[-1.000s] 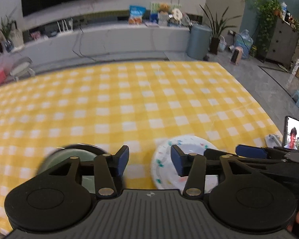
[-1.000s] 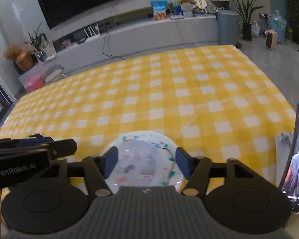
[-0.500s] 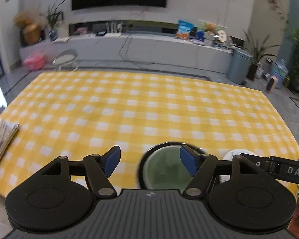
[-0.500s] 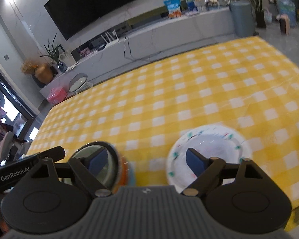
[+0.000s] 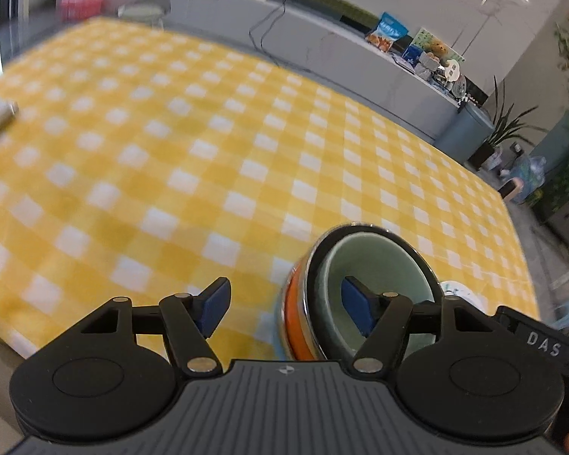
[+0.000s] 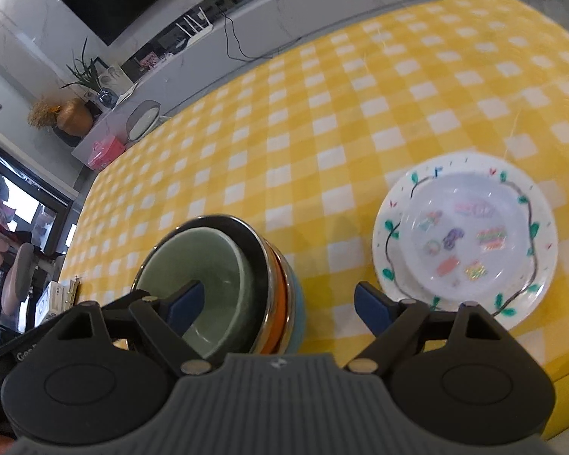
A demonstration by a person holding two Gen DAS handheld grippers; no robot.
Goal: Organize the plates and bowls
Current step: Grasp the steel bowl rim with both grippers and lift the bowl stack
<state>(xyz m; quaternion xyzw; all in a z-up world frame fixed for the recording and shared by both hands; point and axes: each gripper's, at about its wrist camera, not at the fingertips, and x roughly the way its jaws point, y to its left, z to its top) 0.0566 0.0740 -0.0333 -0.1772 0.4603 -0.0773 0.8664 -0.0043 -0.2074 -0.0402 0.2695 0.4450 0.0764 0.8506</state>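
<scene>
A table [image 6: 360,87] under a yellow-and-white checked cloth fills most of both views. Two groups of crockery are seen on it, both at its near edge. In the right wrist view, a plate [image 6: 466,235] with green vines and small coloured pictures is placed at about four o'clock, flat on the cloth. A stack of bowls [image 6: 223,284] is set at about seven o'clock, well apart from the plate: a pale green bowl is nested in a dark-rimmed one, with orange and blue bands below. In the left wrist view the same stack [image 5: 364,292] is found at about five o'clock, and only a sliver of the plate [image 5: 459,294] is seen past it.

The left gripper [image 5: 284,309] is held wide apart, and nothing is gripped. Its right pad is seen in front of the green bowl's hollow and its left pad over bare cloth, so the stack's left wall is framed between them. The right gripper [image 6: 273,305] is likewise held wide and empty. Its left pad is seen over the green bowl and its right pad over cloth beside the plate, so the stack's right wall is framed. The jaws of both have just been opening, with no contact visible.

The bowls look already gathered and the plate sorted apart. The step in hand is judged to be a two-sided approach to the stack. For the next move, each gripper would need to be lowered over the rim at opposite sides and closed evenly, so that the nested bowls are not tipped.
</scene>
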